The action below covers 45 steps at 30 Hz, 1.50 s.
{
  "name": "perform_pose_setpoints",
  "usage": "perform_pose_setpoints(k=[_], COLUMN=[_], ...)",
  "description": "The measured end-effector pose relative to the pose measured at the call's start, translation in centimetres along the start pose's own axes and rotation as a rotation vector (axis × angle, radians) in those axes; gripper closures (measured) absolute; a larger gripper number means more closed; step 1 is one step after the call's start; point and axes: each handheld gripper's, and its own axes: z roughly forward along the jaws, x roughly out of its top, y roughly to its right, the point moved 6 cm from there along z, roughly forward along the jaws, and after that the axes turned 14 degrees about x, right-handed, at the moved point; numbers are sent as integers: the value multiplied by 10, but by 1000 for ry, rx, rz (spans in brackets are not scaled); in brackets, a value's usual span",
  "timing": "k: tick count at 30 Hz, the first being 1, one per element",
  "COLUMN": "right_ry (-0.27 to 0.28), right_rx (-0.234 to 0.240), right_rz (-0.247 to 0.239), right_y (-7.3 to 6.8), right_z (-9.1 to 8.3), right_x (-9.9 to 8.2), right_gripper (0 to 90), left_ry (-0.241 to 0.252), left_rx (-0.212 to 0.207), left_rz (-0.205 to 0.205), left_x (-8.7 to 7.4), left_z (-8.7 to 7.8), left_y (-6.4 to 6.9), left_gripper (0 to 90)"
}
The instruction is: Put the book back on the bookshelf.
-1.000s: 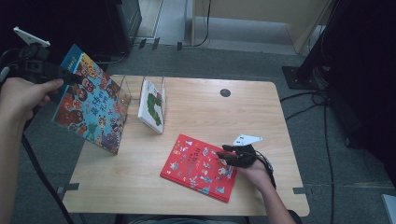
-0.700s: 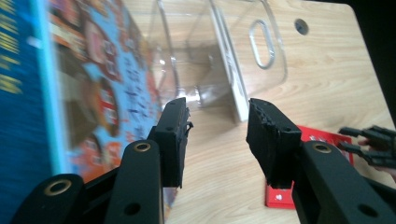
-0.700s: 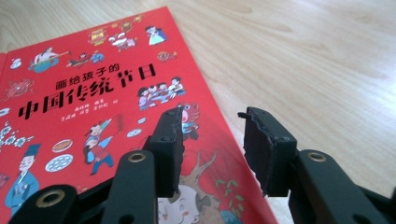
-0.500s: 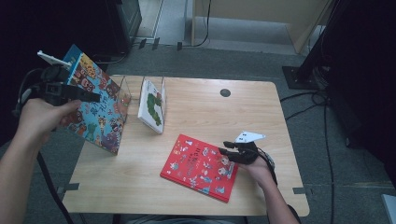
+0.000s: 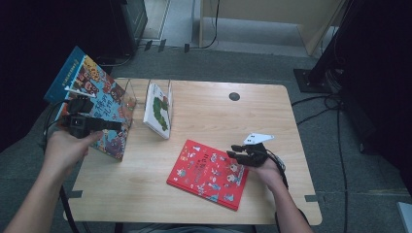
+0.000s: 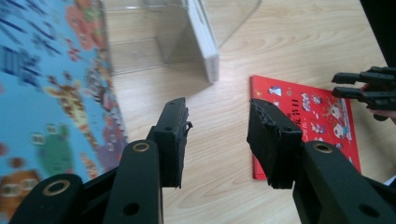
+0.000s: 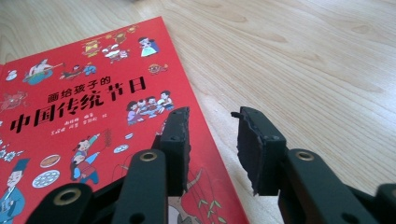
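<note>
Red book flat on wood table, both tongs empty.
Glossy red book (image 5: 208,174) lies flat; right gripper (image 7: 211,116) jaws apart, just closing astride its edge, possibly touching. Left gripper (image 6: 218,108) apart, beside clear stand (image 5: 127,92).

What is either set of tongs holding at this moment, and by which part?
Nothing is held. The left tongs stand open over bare table beside the big blue picture book. The right tongs straddle the edge of the flat red picture book, pads not pressing it.
</note>
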Motion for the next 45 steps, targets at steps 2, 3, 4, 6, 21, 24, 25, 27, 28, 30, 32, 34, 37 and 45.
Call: perform_pose_setpoints(k=[2,3,4,6,21,24,25,27,28,30,32,34,37,45], right_ry=[-5,-9,-11,-19,-34,-36,-36,-36,-45,-46,-47,-54,-47,-33], right_rx=[6,10,14,24,-1,-10,-10,-12,-13,-12,-12,-15,-15,-22], right_rz=[0,0,2,0,-1,9,9,11,13,12,17,20,21,19], right_y=[-1,-2,-2,-3,-7,-8,-8,-8,-9,-9,-10,-10,-11,-14], right_z=[0,0,0,-1,-18,-24,-24,-26,-29,-30,-31,-33,-35,-43], right_x=[-1,-1,-2,-3,-23,-30,-30,-32,-36,-38,-40,-43,-46,-53], right_gripper=[657,661,664,679,813,842,842,862,878,882,887,890,890,890], left_ry=[3,3,2,-3,-5,-12,-12,-10,-16,-13,-17,-24,-30,-44], left_rx=[-8,-13,-17,-15,-58,-65,-65,-65,-64,-87,-103,-113,-125,-136], left_rz=[9,15,19,35,80,103,103,111,116,123,124,121,140,157], left_x=[-6,-8,-11,-16,-46,-55,-55,-60,-62,-66,-71,-75,-83,-100], left_z=[4,7,10,16,63,75,75,80,83,87,92,96,101,118], left_y=[6,9,12,17,48,56,56,60,62,66,70,73,80,90], left_gripper=[579,578,578,574,559,566,568,568,574,587,625,635,672,738])
